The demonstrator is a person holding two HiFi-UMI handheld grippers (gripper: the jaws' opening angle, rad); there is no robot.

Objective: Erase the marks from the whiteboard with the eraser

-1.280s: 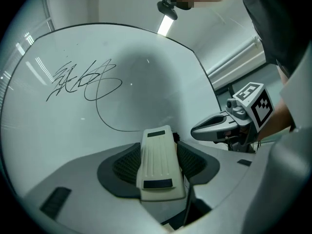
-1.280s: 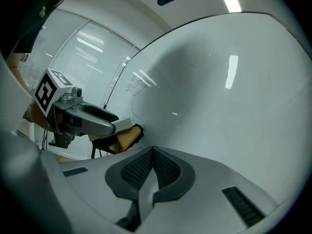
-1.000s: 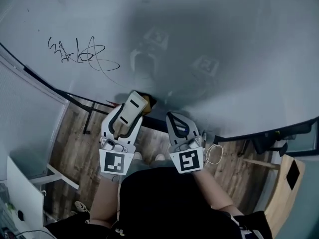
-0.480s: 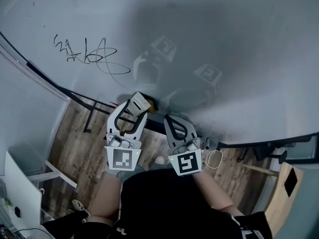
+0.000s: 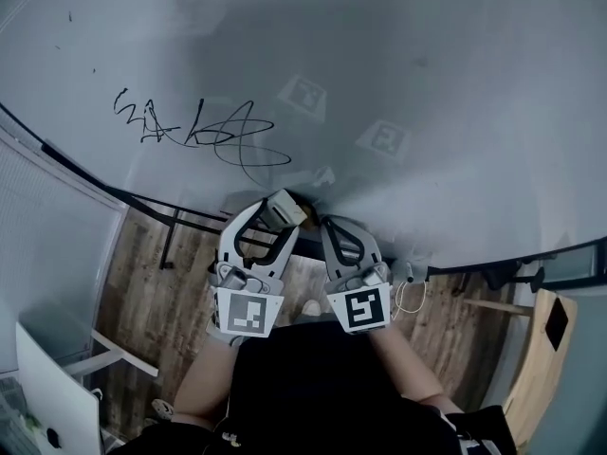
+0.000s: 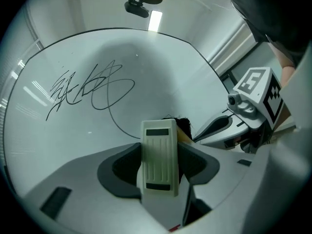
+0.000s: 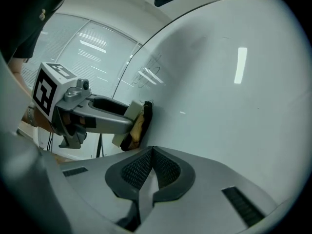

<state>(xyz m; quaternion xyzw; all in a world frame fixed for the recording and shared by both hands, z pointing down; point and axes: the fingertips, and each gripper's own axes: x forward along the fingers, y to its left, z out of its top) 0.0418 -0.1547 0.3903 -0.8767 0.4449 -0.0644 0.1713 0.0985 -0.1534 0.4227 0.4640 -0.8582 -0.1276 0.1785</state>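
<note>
clamps left claw [image 5: 282, 214] on the likely light eraser [image 6: 158, 155], by its stiff plastic back. holds right claw [image 7: 152, 155] pinched together, empty.

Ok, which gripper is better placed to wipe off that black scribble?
Left. The left gripper is shut on the eraser, right beside the scribble on the whiteboard; the right gripper is shut and empty.

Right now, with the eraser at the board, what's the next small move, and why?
Probably slide the left gripper up and to the left, dragging the eraser across the board into the marks. The jaws are clamped on the eraser, its dark felt looks pressed to the board just below and right of the untouched scribble's tail. The right gripper is shut, empty and idle.
</note>
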